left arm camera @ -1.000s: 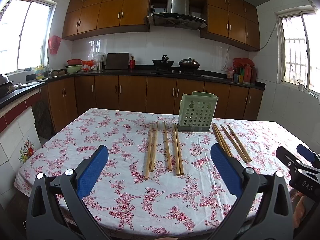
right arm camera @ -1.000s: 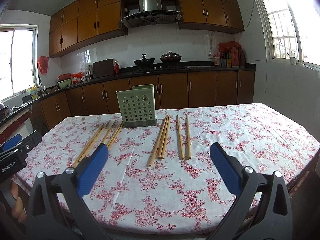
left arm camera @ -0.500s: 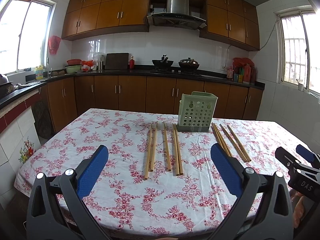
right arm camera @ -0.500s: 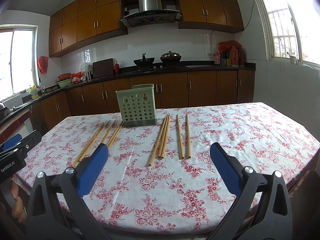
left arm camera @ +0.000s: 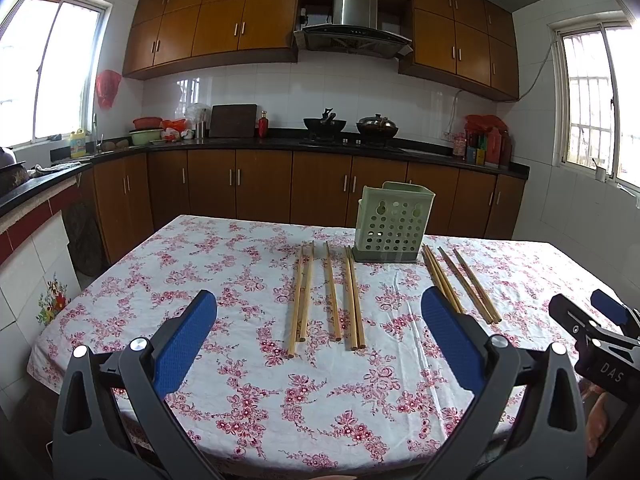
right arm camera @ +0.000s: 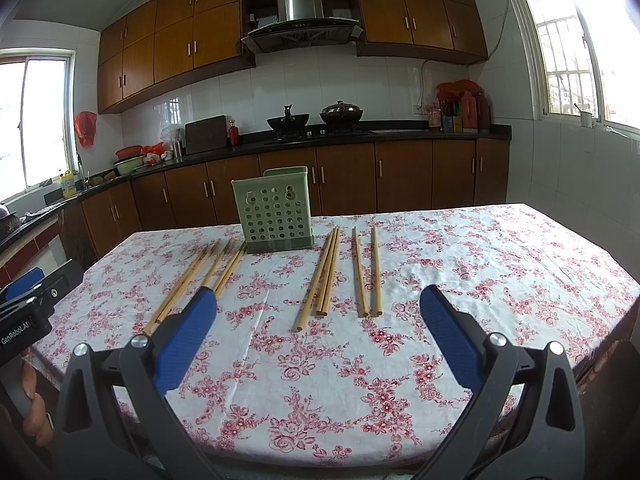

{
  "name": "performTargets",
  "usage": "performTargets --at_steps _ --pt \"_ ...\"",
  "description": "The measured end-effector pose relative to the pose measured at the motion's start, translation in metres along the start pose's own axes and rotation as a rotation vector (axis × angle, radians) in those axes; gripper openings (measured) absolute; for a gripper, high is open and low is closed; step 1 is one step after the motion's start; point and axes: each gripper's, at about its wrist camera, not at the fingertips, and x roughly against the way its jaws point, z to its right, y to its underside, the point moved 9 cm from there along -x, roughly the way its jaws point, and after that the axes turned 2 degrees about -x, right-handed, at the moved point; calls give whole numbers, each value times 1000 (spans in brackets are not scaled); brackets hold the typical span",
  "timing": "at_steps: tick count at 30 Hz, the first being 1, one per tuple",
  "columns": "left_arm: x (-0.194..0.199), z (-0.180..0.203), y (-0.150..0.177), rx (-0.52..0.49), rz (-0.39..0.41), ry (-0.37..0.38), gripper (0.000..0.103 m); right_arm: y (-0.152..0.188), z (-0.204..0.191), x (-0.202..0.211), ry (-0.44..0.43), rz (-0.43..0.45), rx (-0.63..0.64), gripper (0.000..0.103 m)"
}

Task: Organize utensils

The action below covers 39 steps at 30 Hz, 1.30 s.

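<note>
A pale green perforated utensil holder point(left arm camera: 390, 222) point(right arm camera: 276, 210) stands upright on the floral tablecloth point(left arm camera: 240, 360). Several wooden chopsticks point(left arm camera: 328, 292) lie flat left of it, and several more chopsticks point(left arm camera: 460, 280) lie right of it. In the right wrist view the same groups show as chopsticks point(right arm camera: 348, 272) on the right and chopsticks point(right arm camera: 200, 276) on the left. My left gripper point(left arm camera: 318, 316) is open and empty above the table's near edge. My right gripper point(right arm camera: 318, 312) is open and empty, also short of the chopsticks.
The table's near edge point(right arm camera: 320, 456) runs just below both grippers. Brown kitchen cabinets point(left arm camera: 260, 188) and a counter with pots stand behind the table. A tiled wall point(left arm camera: 32, 280) lies to the left.
Both views have shifted very slightly; the chopsticks and holder have not moved. Both grippers stay open.
</note>
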Motion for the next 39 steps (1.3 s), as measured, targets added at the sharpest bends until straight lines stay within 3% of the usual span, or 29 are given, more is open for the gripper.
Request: performTargets --at_steps 28,39 --pt "-1 1 0 1 -4 0 101 1 1 0 -1 -5 -2 99" --pt "-18 -3 9 10 -62 -17 101 10 8 -16 8 -55 -26 99"
